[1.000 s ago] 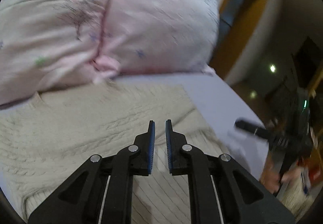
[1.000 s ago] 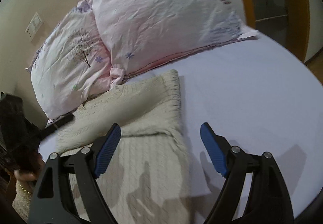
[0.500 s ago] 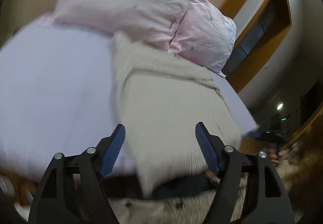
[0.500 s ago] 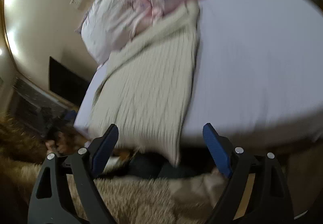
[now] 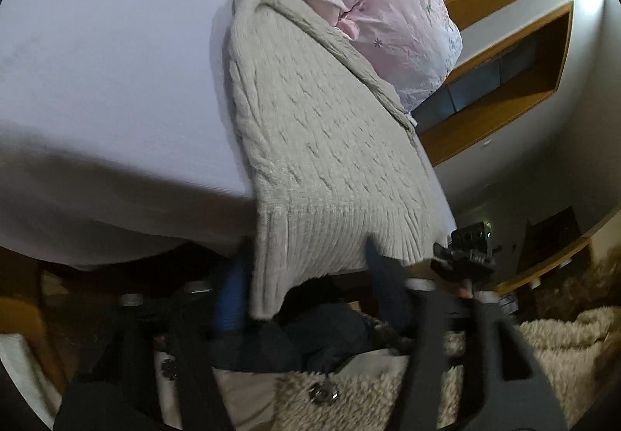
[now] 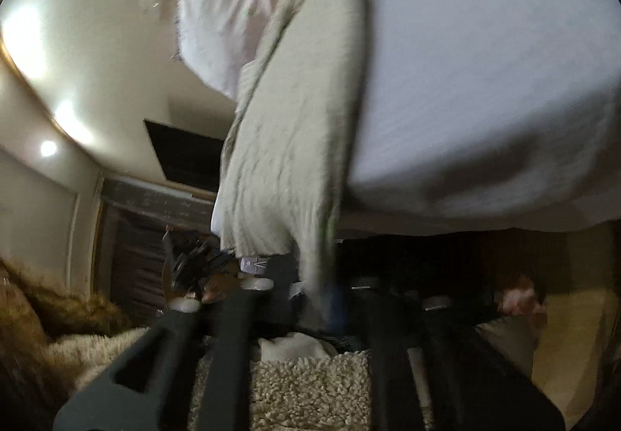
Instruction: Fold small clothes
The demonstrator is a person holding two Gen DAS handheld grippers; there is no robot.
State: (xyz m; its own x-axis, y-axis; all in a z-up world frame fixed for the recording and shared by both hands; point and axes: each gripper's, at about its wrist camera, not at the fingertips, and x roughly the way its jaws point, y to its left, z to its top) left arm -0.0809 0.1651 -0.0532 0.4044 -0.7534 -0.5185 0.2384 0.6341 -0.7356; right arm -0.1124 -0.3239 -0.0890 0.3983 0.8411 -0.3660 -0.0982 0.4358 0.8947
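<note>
A cream cable-knit sweater lies on the lilac bed sheet, its ribbed hem hanging over the bed's near edge. My left gripper is open below the edge, its blue pads on either side of the hem's left corner. In the right wrist view the sweater also hangs over the edge. My right gripper is at the hem's right corner; its fingers are blurred and dark, so I cannot tell how the jaws stand.
Pink flowered pillows lie behind the sweater at the head of the bed. A shaggy cream rug covers the floor below. A brown furry throw is at the left. A wooden wall niche is at the right.
Both grippers have dropped from above the bed to its near edge, at the sweater's hanging hem. The left gripper opened about a second ago and stays open.
</note>
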